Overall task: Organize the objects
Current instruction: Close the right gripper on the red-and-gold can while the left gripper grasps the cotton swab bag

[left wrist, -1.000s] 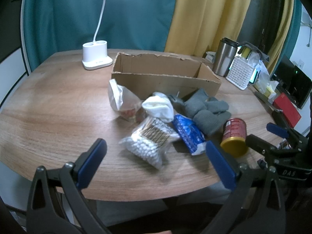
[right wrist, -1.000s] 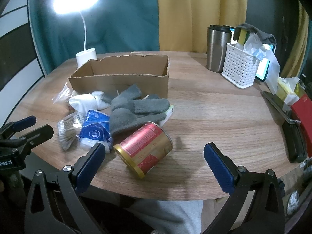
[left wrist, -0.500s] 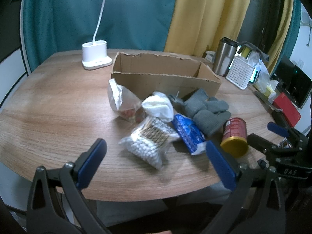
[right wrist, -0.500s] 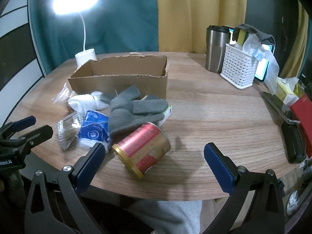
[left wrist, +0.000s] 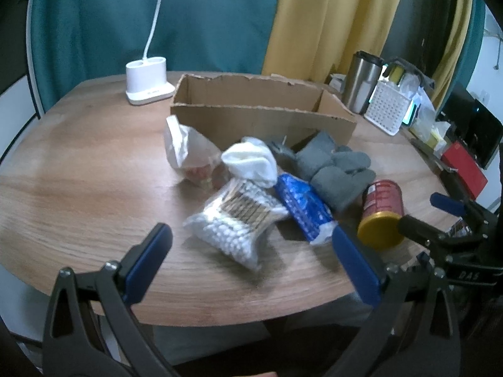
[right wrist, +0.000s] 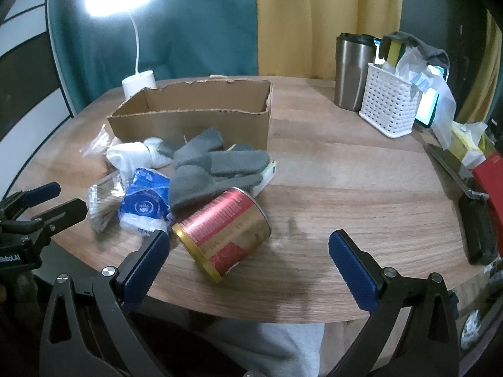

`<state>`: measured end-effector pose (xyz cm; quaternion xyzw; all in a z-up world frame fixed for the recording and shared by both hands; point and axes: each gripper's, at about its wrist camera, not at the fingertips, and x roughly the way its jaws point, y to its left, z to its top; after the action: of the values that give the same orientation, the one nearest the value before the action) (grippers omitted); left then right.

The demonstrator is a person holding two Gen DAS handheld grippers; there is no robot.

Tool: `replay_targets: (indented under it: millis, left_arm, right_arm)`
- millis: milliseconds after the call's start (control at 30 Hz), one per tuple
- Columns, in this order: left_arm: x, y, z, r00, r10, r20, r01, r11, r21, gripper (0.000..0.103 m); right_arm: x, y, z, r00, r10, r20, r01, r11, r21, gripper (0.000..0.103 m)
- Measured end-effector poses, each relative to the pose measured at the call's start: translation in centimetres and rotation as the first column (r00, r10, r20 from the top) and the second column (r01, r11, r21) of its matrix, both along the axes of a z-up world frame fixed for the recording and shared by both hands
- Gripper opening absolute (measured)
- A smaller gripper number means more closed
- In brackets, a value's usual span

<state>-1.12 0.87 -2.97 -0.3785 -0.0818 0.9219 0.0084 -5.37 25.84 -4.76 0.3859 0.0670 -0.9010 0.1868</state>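
An open cardboard box (left wrist: 261, 119) (right wrist: 195, 119) stands mid-table. In front of it lies a pile: a clear bag (left wrist: 188, 154), white socks (left wrist: 251, 161) (right wrist: 135, 157), a bag of cotton swabs (left wrist: 235, 220) (right wrist: 102, 201), a blue tissue pack (left wrist: 303, 210) (right wrist: 144, 201), grey gloves (left wrist: 336, 169) (right wrist: 213, 166) and a red-and-gold can (left wrist: 382, 213) (right wrist: 224, 229) on its side. My left gripper (left wrist: 251, 257) is open and empty, just short of the swabs. My right gripper (right wrist: 248, 260) is open and empty, near the can.
A white lamp base (left wrist: 147, 84) (right wrist: 140, 83) stands behind the box. A steel tumbler (right wrist: 350, 69), a white basket (right wrist: 389, 100), a red box (right wrist: 490, 176) and black tools (right wrist: 474, 226) line the right side. The table's front edge (right wrist: 251, 314) is close.
Both grippers have moved a little closer to the pile; the can and swabs sit larger in view. Nothing has been grasped or moved.
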Motion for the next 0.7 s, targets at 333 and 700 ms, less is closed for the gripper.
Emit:
replay_targets:
  millis: [333, 700]
  left_arm:
    - [-1.1, -0.5, -1.5, 1.0, 0.012, 0.029, -0.011, 1.0, -0.017, 0.103]
    - [-2.6, -1.2, -2.8, 0.998, 0.014, 0.064, -0.012, 0.999, -0.034, 0.103]
  right_arm:
    - [-1.2, -0.3, -1.3, 0.999, 0.044, 0.012, -0.045, 0.999, 0.029, 0.103]
    - [-2.5, -1.3, -1.7, 0.994, 0.105, -0.008, -0.104, 0.992, 0.064, 0.103]
